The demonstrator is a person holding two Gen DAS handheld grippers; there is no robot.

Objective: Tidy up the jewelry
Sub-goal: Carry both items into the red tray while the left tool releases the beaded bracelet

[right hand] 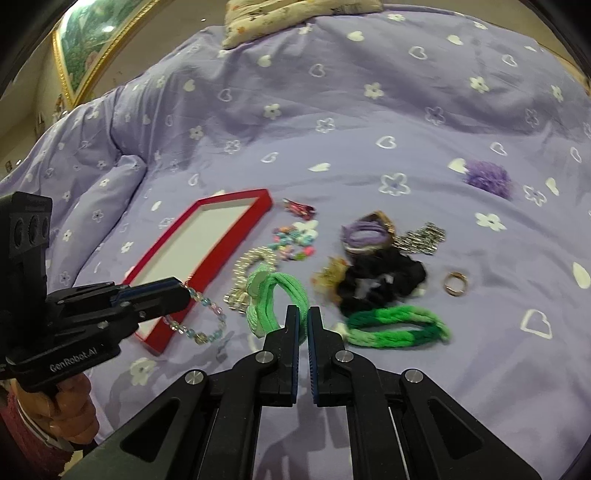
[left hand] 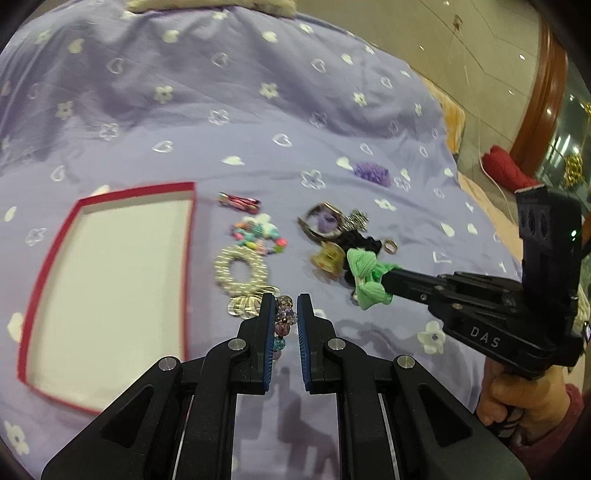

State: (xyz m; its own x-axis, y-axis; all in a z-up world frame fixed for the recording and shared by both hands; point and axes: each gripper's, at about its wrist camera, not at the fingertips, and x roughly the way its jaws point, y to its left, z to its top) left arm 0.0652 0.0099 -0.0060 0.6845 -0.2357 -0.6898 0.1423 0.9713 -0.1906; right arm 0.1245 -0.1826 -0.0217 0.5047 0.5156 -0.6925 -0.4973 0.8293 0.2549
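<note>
A lilac bedspread (left hand: 258, 122) printed with white flowers and hearts covers the whole surface, with a pale patterned pillow (right hand: 303, 14) at its far edge at twelve o'clock.

At nine o'clock in the left wrist view lies a shallow red-rimmed box (left hand: 110, 288), white inside and holding nothing visible, its long axis running from near to far. Just right of it sit a small red hair clip (left hand: 240, 202), a bracelet of many-coloured beads (left hand: 258, 236) and a pearly ring-shaped bracelet (left hand: 242, 273).

The left gripper (left hand: 286, 314) is almost closed on a bracelet of clear and purple glass beads (left hand: 284, 321); in the right wrist view that bracelet hangs from its tip in a loop over the near corner of the box.

Toward three o'clock is a heap: a purple-wound bangle (right hand: 365, 232), a silver sparkly piece (right hand: 421, 236), a gold clip (right hand: 328, 277) and a black scrunchie (right hand: 384, 280), with a small metal ring (right hand: 456, 283) lying apart to the right. A purple pom-pom (right hand: 487, 177) sits well apart at two o'clock.

The right gripper (right hand: 303, 325) is pinched shut on a green hair tie (right hand: 277, 299), lifted, its loop pointing left. A second green braided band (right hand: 395, 328) lies flat, its long axis left to right.
</note>
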